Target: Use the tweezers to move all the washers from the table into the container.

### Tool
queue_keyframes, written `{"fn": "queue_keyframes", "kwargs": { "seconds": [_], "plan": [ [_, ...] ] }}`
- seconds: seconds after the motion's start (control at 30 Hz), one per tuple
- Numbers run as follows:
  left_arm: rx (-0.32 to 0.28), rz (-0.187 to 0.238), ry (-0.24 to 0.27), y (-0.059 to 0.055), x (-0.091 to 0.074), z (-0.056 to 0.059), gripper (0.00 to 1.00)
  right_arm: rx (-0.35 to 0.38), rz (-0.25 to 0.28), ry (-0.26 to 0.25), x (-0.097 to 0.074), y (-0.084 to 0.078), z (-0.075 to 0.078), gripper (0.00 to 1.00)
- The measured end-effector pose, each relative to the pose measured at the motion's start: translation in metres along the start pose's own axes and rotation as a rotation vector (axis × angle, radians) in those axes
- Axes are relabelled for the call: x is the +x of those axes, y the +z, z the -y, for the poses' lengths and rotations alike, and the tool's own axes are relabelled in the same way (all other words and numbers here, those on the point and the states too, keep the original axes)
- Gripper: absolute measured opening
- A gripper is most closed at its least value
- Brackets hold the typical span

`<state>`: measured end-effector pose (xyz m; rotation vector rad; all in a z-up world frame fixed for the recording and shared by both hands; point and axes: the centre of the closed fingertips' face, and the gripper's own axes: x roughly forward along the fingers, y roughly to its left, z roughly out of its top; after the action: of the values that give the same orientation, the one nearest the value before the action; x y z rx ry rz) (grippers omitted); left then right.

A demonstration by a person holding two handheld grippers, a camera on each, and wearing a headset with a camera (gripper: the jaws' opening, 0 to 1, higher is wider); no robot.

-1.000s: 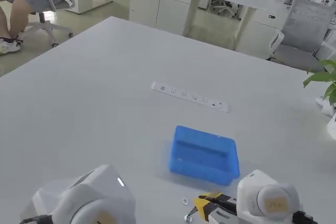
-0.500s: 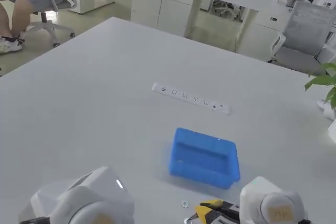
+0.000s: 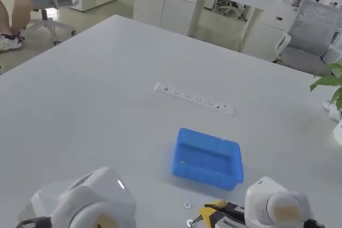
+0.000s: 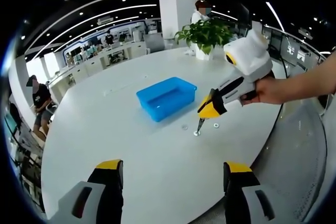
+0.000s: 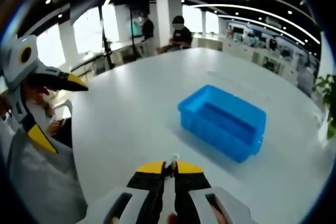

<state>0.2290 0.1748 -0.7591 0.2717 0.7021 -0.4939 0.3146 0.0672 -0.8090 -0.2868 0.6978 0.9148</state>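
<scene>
No writing is showing legibly on anything. The strip (image 3: pixel 193 98), lying on the surface (image 3: pixel 96 84) at 12 o'clock from the bin (image 3: pixel 207 158), is carrying small dark marks, but they are coming out too small to read.

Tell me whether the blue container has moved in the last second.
No; the blue container keeps the same offset from the white power strip.
</scene>
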Motion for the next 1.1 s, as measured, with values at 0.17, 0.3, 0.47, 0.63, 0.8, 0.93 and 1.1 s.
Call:
{"fn": "queue_keyframes", "kwargs": {
  "seconds": [0.17,0.3,0.47,0.63,0.8,0.93,1.1],
  "plan": [
    [-0.002,0.0,0.001,0.0,0.0,0.0,0.79,-0.009,-0.004,0.005,0.001,0.003,-0.003,0.02],
    [-0.003,-0.001,0.0,-0.001,0.001,0.0,0.79,-0.013,-0.008,0.008,0.002,0.004,-0.003,0.02],
    [-0.006,0.0,0.001,-0.001,0.001,-0.001,0.79,0.002,-0.004,0.009,0.001,0.005,-0.003,0.02],
    [-0.005,0.0,0.001,-0.001,0.001,-0.001,0.79,-0.008,-0.016,0.014,0.002,0.002,-0.004,0.02],
    [-0.011,0.0,0.001,-0.003,0.001,-0.001,0.79,-0.016,-0.018,0.011,0.004,0.003,-0.005,0.02],
    [-0.01,-0.002,0.003,-0.003,0.001,-0.001,0.79,-0.046,-0.024,0.002,0.007,0.005,-0.006,0.02],
    [-0.005,-0.004,0.005,-0.003,0.001,-0.002,0.79,-0.105,-0.009,-0.021,0.01,0.007,-0.011,0.02]
  ]
}}
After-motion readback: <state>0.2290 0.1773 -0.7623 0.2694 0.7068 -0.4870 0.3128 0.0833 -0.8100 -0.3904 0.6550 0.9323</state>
